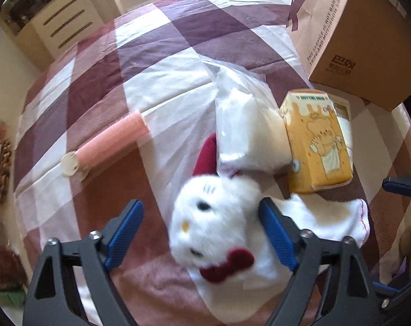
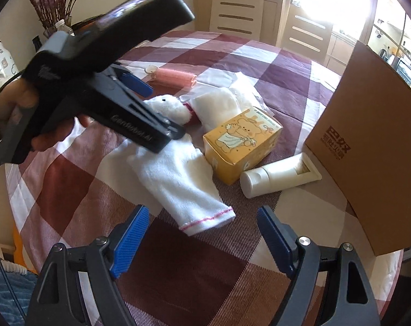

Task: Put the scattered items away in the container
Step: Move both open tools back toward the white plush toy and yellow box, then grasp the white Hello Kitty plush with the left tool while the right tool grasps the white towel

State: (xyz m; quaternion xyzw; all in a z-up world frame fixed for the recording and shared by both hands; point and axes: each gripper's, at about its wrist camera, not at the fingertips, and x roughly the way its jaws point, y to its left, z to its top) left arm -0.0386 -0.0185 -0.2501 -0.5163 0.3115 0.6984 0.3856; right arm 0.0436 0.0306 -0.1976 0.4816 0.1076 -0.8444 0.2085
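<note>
left wrist view puts our left gripper [image 1: 201, 232] directly over the white plush cat puppet [image 1: 213, 233], pointing steeply down, its blue pads spread either side of the head. the right-hand pad seems to brush the fur, the left-hand one stands clear, so we call it released, not yet grasping. the picture is a little blurred here, so that contact is uncertain.

the puppet lies near us on the checked bedspread [image 1: 156, 54], its flat white sleeve trailing right. just beyond it sit a clear bag of white cloth [image 1: 243, 130] and the yellow carton [image 1: 318, 141]; the pink hair roller [image 1: 110, 144] lies apart on the left. the cardboard box [image 1: 368, 40], our container, stands far right.

right wrist view shows our right gripper [image 2: 202, 237] released and empty over bare cloth near the sleeve's pink hem, with a cream tube [image 2: 279, 175] lying against the box.

to do this step well, we judge we should centre the head between both pads, sink a bit so they bite the stuffed part rather than loose fur, then close firmly. the sleeve will dangle, so we should lift high enough to clear the carton before crossing to the box, and keep the right gripper out of that path.
</note>
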